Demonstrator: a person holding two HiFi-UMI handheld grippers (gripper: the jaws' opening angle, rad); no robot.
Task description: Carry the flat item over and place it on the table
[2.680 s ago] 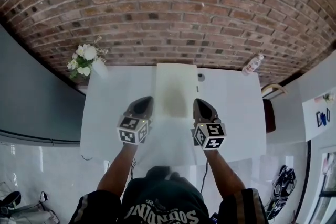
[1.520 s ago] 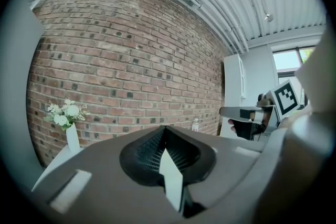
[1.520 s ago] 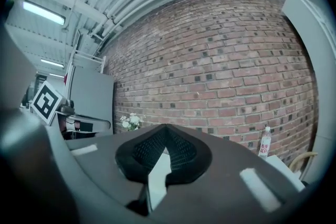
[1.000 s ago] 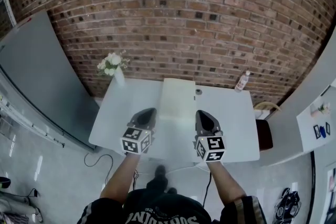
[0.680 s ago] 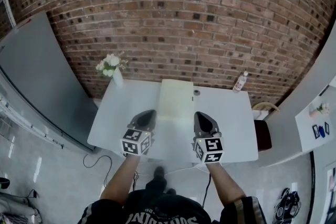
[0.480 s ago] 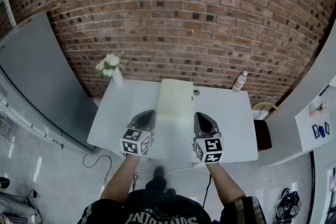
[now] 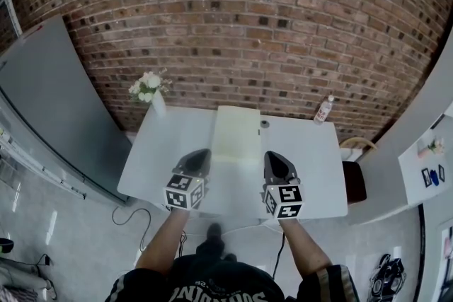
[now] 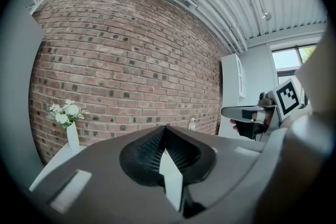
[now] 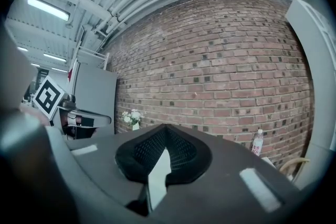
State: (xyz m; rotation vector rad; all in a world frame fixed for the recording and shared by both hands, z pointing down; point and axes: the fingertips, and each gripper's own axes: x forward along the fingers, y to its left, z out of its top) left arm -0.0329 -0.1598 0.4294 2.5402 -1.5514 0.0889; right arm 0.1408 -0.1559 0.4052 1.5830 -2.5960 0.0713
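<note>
Overhead, a red-brown brick wall (image 7: 233, 25) fills the far side of the scene, with a large grey flat slab (image 7: 49, 102) leaning at its left. In front of the wall stands a white rectangular table (image 7: 311, 159).

A pale cream, thin flat board (image 7: 237, 134) runs lengthwise over the middle of the table, from close to the far edge back toward the person. Whether it rests on the tabletop or hangs just above it cannot be told.

The left gripper (image 7: 198, 155), dark grey with a cube of square markers at its back, is at the board's left side near the near end. The right gripper (image 7: 274, 158) mirrors it on the board's right side. In the left gripper view the jaws are clenched, with a pale strip of the board's edge (image 8: 171, 181) pinched between them. The right gripper view shows the same: jaws pressed together on the thin pale edge (image 9: 157, 178).

A white vase of white flowers (image 7: 150, 88) stands at the table's far left corner. A clear plastic bottle with a pink label (image 7: 325, 109) stands at the far right, against the wall. A small dark round object (image 7: 265, 124) sits just beside the board's far right corner.
</note>
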